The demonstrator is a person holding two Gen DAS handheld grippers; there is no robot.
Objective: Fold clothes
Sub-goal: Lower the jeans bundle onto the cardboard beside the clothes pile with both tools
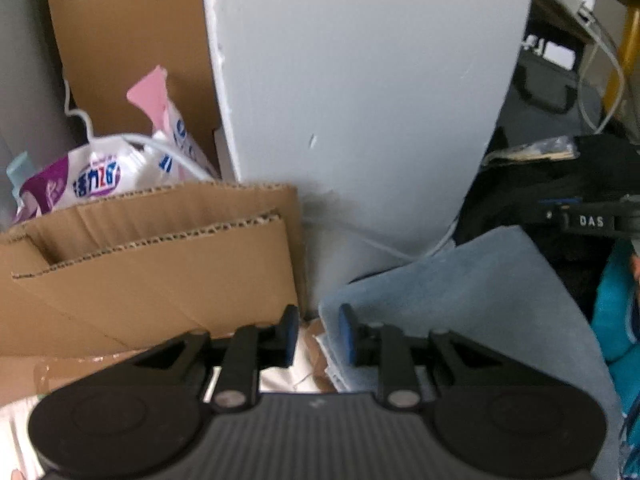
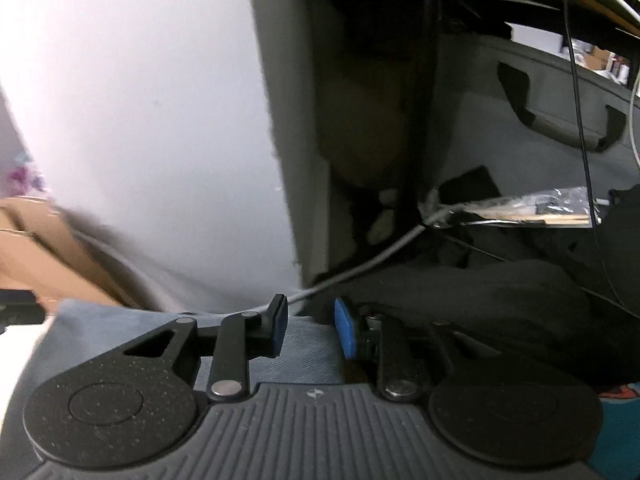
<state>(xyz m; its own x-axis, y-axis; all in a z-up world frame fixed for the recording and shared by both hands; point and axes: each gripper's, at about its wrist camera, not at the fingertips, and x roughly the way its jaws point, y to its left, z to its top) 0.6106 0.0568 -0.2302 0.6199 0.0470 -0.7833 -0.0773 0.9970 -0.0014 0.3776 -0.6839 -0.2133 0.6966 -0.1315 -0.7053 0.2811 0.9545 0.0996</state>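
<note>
Lying rumpled, soft blue-grey cloth (image 1: 480, 300), corrugated cardboard (image 1: 160, 272) beside.

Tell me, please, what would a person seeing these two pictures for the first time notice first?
The broad pale grey panel standing upright fills the middle of the left wrist view. Left of it sit brown cardboard boxes with pink and white packets behind them. Low down, a folded grey-blue cloth lies below both grippers, the left gripper and the right gripper, whose blue-padded jaws stand apart with nothing between them.
</note>
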